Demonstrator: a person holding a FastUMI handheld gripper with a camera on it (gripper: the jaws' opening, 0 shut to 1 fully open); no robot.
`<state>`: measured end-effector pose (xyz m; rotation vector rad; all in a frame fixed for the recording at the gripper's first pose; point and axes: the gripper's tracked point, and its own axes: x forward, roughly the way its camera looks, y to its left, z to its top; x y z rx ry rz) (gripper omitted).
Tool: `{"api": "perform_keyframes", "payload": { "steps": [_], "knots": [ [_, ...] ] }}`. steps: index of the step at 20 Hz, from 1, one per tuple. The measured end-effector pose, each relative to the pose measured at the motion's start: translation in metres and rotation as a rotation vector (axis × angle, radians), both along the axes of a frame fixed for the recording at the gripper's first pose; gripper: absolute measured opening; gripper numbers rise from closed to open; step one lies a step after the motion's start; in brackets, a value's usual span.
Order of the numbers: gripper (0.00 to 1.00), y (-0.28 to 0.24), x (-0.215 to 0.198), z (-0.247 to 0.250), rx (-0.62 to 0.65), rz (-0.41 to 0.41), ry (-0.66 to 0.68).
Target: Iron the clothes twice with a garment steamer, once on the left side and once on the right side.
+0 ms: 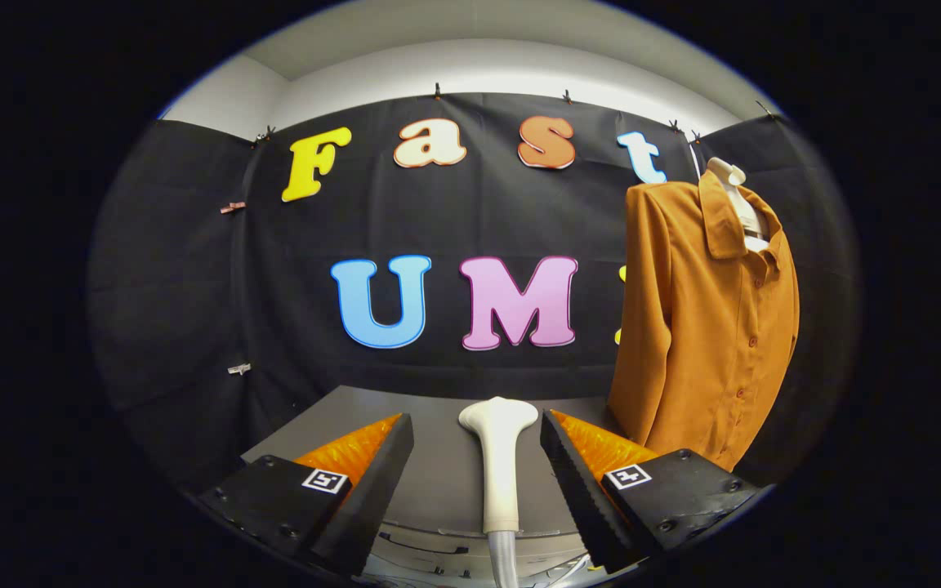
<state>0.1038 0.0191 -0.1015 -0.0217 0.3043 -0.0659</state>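
A white garment steamer (499, 465) lies on the grey table (438, 474), head pointing away, its grey hose trailing toward me. It sits between my fingers but nearer the right one. My gripper (477, 445) is open, with a gap on each side of the steamer handle and neither finger touching it. An orange-brown button shirt (703, 327) hangs on a white hanger form beyond and to the right of the right finger, its front facing left toward the table.
The grey table ends at the black cloth wall just beyond the steamer head. The shirt's hem hangs close to the table's far right corner. Small clips hold the cloth on the left.
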Motion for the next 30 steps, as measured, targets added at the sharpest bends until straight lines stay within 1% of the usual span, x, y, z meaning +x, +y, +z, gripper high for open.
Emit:
{"api": "perform_keyframes", "payload": {
  "steps": [4,11,16,24,26,27,28,30],
  "knots": [
    [0.99,-0.007,0.018,-0.031,0.041,-0.036,0.096],
    [0.99,-0.018,0.041,-0.085,0.041,-0.094,0.245],
    [0.99,-0.024,0.051,-0.109,0.006,-0.112,0.312],
    [0.98,-0.033,0.061,-0.137,-0.018,-0.132,0.396],
    [0.86,-0.034,0.061,-0.146,-0.031,-0.133,0.429],
    [0.77,-0.036,0.060,-0.151,-0.037,-0.136,0.442],
    [0.75,-0.034,0.059,-0.148,-0.034,-0.130,0.456],
    [0.57,-0.039,0.066,-0.162,-0.049,-0.132,0.457]
  ]
}}
